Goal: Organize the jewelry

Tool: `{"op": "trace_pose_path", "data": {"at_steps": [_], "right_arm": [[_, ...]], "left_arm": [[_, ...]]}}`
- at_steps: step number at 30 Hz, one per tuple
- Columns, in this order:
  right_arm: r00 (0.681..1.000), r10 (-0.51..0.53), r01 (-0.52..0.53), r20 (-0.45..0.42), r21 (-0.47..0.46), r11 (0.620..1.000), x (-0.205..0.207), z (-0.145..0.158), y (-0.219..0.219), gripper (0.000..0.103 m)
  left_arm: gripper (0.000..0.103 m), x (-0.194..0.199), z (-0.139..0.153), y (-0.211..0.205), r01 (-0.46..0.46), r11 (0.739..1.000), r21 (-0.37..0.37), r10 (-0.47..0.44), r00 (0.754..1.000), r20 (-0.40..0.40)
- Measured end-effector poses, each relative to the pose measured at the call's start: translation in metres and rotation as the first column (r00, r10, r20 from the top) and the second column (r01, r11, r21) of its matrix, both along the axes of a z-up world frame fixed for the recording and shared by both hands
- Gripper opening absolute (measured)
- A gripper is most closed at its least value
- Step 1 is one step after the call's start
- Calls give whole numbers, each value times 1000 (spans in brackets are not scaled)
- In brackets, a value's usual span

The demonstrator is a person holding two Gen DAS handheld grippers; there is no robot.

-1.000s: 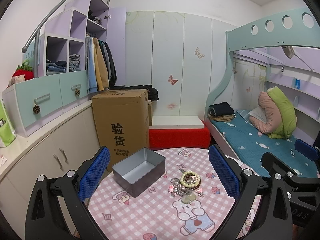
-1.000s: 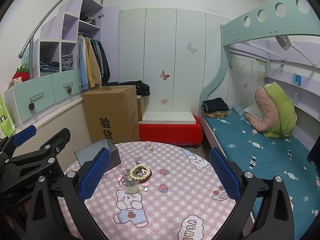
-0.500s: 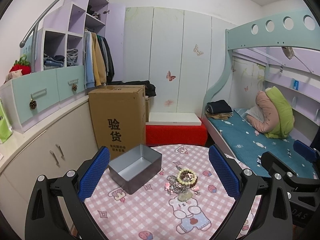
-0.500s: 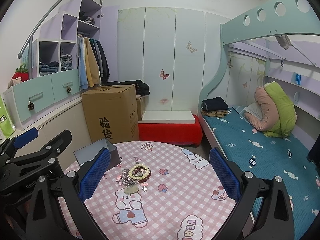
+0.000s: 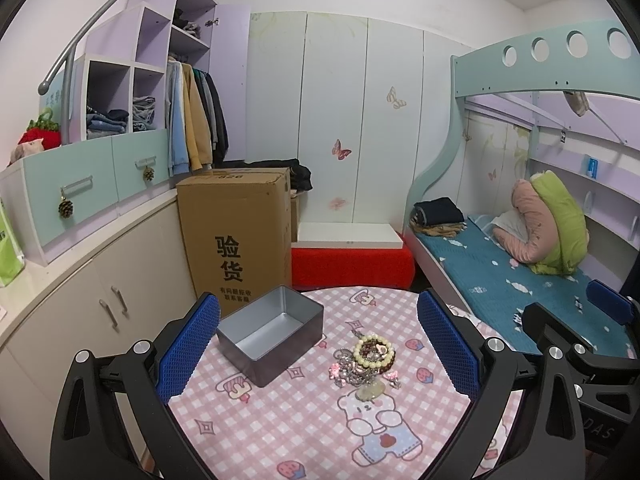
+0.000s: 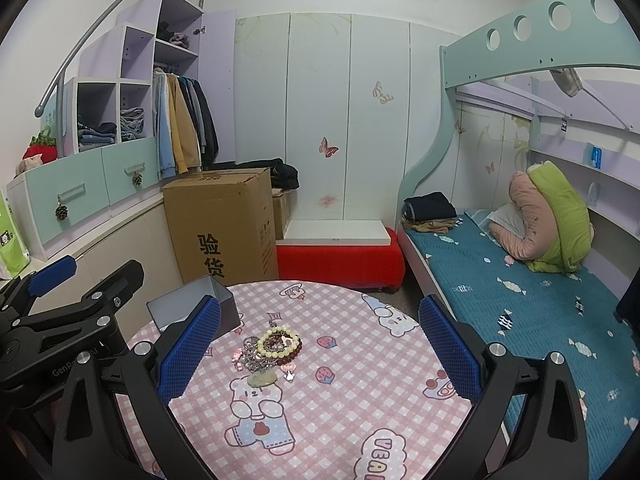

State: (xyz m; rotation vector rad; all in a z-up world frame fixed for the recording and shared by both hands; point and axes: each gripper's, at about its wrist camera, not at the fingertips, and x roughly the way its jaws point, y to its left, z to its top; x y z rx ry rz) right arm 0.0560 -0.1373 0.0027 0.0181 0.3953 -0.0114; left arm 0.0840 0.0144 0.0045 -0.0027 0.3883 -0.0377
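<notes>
A pile of jewelry (image 5: pixel 366 362) lies on the round table with a pink checked cloth (image 5: pixel 304 420): a cream bead bracelet, a dark red bead bracelet, silver chains, pink charms and a pale stone pendant. An open, empty grey metal tin (image 5: pixel 272 332) stands just left of the pile. My left gripper (image 5: pixel 318 344) is open and empty, held above the table in front of tin and pile. My right gripper (image 6: pixel 320 350) is open and empty; the pile (image 6: pixel 272 350) lies between its fingers and the tin (image 6: pixel 200 310) is partly hidden behind its left finger.
A tall cardboard box (image 5: pixel 240 236) stands behind the table on the left, beside a cabinet counter (image 5: pixel 80 272). A red bench with a white board (image 5: pixel 352 260) is behind the table. A bunk bed with blue bedding (image 5: pixel 520 280) lies to the right.
Both grippers have drifted slightly; the left view shifted a little, so tin and jewelry sit slightly differently in frame. Nothing was grasped and the jaws stayed open.
</notes>
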Motion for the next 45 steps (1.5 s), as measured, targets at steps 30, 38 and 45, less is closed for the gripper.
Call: {"op": "trace_pose_path", "data": {"at_steps": [30, 38, 45], "right_arm": [[1000, -3, 3, -12, 2, 1000, 3, -8, 4, 97], [1000, -7, 7, -15, 1, 1000, 3, -10, 6, 97], [1000, -9, 9, -16, -1, 1000, 3, -12, 8, 97]], "left_arm": [[96, -3, -3, 2, 0, 1000, 3, 0, 1000, 20], [96, 2, -4, 3, 4, 1000, -12, -4, 1000, -3], [96, 3, -4, 5, 5, 1000, -10, -5, 1000, -2]]}}
